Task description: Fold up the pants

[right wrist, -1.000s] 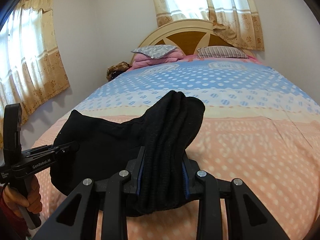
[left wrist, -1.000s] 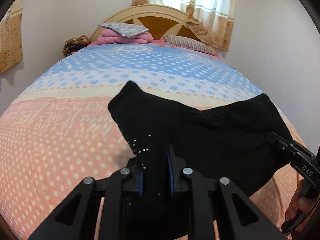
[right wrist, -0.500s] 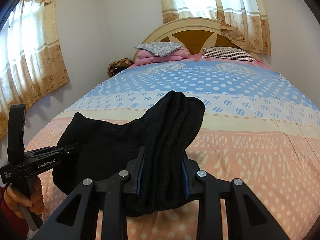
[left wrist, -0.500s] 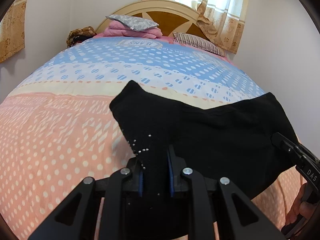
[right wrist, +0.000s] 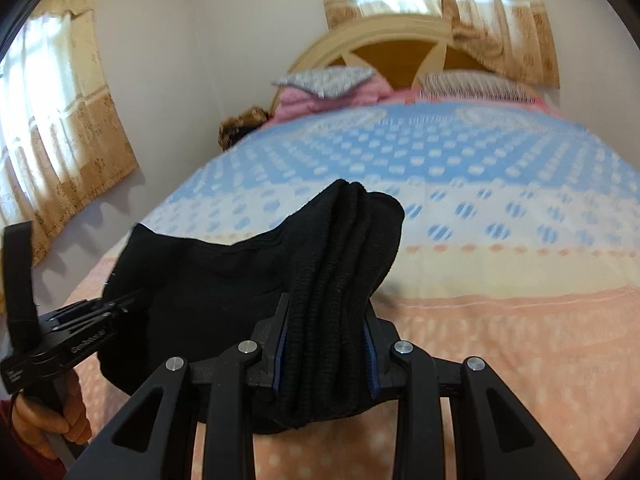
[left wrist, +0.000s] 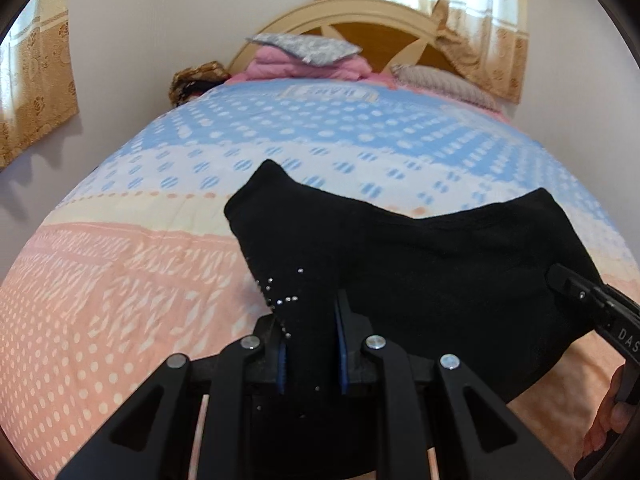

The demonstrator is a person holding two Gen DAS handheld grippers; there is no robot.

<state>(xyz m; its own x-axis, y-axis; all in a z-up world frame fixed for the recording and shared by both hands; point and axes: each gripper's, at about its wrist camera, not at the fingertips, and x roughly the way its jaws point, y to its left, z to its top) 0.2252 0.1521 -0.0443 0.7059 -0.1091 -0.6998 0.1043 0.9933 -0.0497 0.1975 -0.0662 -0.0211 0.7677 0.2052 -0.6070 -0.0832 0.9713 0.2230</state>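
The bed point(left wrist: 120, 300), in a dotted quilt banded blue toward the headboard point(right wrist: 400, 40) and peach at the near end, carries everything; the black pants point(left wrist: 440, 264) hang slung over its peach foot end, stretched between the two tools and seemingly lifted clear of the quilt. The left gripper point(left wrist: 310, 340) has its jaws closed on a studded edge of the cloth; the right gripper point(right wrist: 326, 350) has its jaws clamped on a thick bunched wad of ribbed fabric. To do this step well, I judge both hands should travel level and together toward the headboard, keeping the span taut so the pants land flat, and let go only once the cloth rests on the quilt. Which end is waistband or hem is hard to tell; the pants' lower part is cut off beneath the tools, and the quilt is blurred.
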